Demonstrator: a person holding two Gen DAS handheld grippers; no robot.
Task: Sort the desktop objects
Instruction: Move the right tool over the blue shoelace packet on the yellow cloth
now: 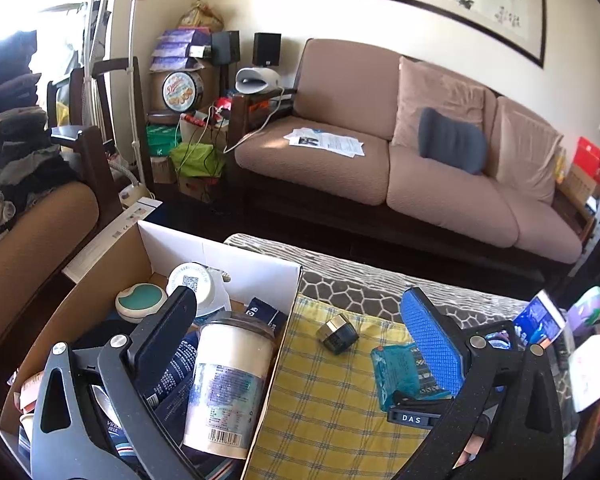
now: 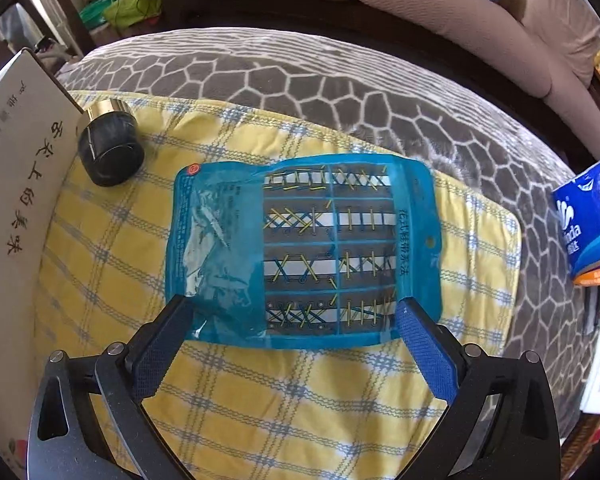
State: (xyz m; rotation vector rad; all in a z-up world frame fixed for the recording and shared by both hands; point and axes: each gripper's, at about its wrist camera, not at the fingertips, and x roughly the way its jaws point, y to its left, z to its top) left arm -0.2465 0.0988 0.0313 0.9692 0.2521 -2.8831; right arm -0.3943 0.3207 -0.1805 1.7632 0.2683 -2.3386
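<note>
A teal packet of shoelaces (image 2: 304, 252) lies flat on the yellow checked cloth (image 2: 260, 400); it also shows in the left wrist view (image 1: 400, 372). A small black jar with a gold lid (image 2: 110, 148) lies on its side at the cloth's far left, also seen in the left wrist view (image 1: 337, 334). My right gripper (image 2: 294, 306) is open, its fingertips over the packet's near edge. My left gripper (image 1: 300, 300) is open and empty above the cardboard box (image 1: 256, 276), which holds a white cylindrical container (image 1: 228, 384) and other items.
A grey patterned blanket (image 2: 340, 92) covers the table under the cloth. A blue tissue pack (image 2: 588, 228) stands at the right edge. The right gripper's body and a phone (image 1: 540, 318) are at the right of the left wrist view. A sofa (image 1: 380, 160) is beyond.
</note>
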